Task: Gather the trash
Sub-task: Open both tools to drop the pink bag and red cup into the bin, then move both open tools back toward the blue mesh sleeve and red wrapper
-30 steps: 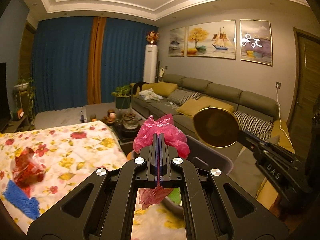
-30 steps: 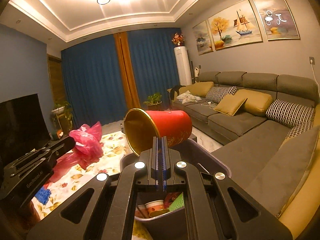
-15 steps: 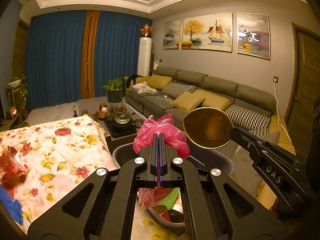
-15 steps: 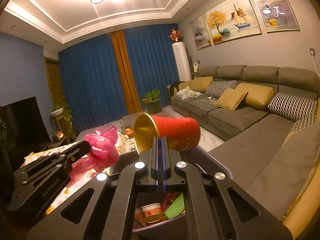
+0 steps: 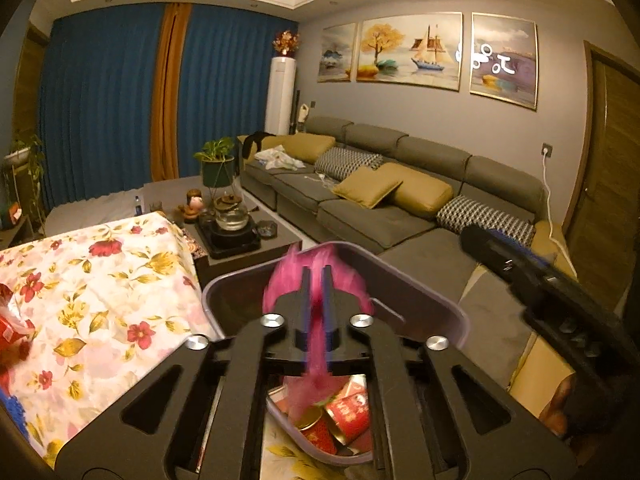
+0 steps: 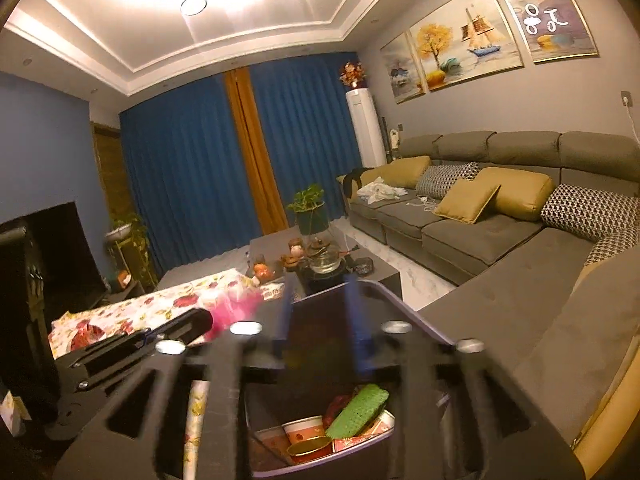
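Trash was mid-drop: both opening grippers, left gripper shedding the pink bag and right gripper empty, hung above the bin; next, probably the table's wrappers.

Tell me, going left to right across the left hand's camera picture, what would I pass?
Flowered tablecloth → potted plant → pink plastic bag between the left gripper's opening jaws, above the trash bin → yellow cushion → right gripper → wooden door.

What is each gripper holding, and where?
Left gripper: jaws opening, blurred pink plastic bag between them, over the bin. Right gripper: opening, nothing held.
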{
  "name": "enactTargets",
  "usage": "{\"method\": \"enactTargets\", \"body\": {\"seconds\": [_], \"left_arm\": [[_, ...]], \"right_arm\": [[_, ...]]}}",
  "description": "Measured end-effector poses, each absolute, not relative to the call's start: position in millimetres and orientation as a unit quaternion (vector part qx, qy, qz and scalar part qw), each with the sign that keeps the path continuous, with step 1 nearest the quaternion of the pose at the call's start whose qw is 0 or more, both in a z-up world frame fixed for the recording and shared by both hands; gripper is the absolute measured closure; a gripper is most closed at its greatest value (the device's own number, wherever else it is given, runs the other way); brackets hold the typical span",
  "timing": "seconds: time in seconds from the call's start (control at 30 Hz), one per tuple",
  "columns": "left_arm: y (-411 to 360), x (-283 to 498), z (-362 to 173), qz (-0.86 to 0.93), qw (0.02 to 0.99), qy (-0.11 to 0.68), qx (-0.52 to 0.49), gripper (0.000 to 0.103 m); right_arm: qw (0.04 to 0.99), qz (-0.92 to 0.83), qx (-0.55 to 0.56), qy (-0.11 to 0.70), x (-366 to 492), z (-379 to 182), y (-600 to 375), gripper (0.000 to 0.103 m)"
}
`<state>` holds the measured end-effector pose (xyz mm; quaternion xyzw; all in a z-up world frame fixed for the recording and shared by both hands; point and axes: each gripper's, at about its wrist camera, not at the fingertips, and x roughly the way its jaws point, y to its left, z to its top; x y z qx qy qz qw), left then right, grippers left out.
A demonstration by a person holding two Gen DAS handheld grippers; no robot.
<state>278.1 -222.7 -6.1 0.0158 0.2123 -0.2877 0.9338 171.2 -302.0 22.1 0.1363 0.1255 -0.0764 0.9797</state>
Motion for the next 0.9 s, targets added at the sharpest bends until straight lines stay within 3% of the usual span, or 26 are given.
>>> {"method": "enactTargets", "body": {"seconds": [0.03, 0.07, 0.1, 0.27, 0.5, 0.63, 0.9], "left_arm": [[-221.7, 278.1, -7.2, -0.286, 0.934, 0.214, 0.015, 0.076], [-219.1, 278.5, -7.8, -0.287, 0.933, 0.215, 0.010, 0.059], [-215.8, 278.0, -8.1, -0.286, 0.934, 0.213, 0.004, 0.050], [-201.4, 272.2, -5.8, -0.273, 0.940, 0.204, -0.003, 0.031], [-169.7, 258.4, -0.4, -0.244, 0.949, 0.200, -0.011, 0.020], [-142.6, 247.9, -0.5, -0.218, 0.956, 0.198, -0.013, 0.017], [-79.2, 237.6, -2.0, -0.150, 0.968, 0.201, -0.016, 0.017]], "right_arm": [[0.979, -0.079, 0.140, 0.123, 169.3, 22.4, -303.9, 0.058], [0.979, -0.080, 0.142, 0.123, 167.9, 22.4, -306.1, 0.058], [0.979, -0.082, 0.143, 0.122, 166.1, 22.8, -306.7, 0.056], [0.978, -0.087, 0.139, 0.125, 160.7, 24.0, -301.9, 0.045], [0.979, -0.088, 0.135, 0.127, 153.3, 25.3, -291.2, 0.023], [0.980, -0.087, 0.131, 0.124, 147.0, 27.1, -280.3, 0.017], [0.983, -0.064, 0.115, 0.131, 148.7, 31.8, -250.9, 0.015]]}}
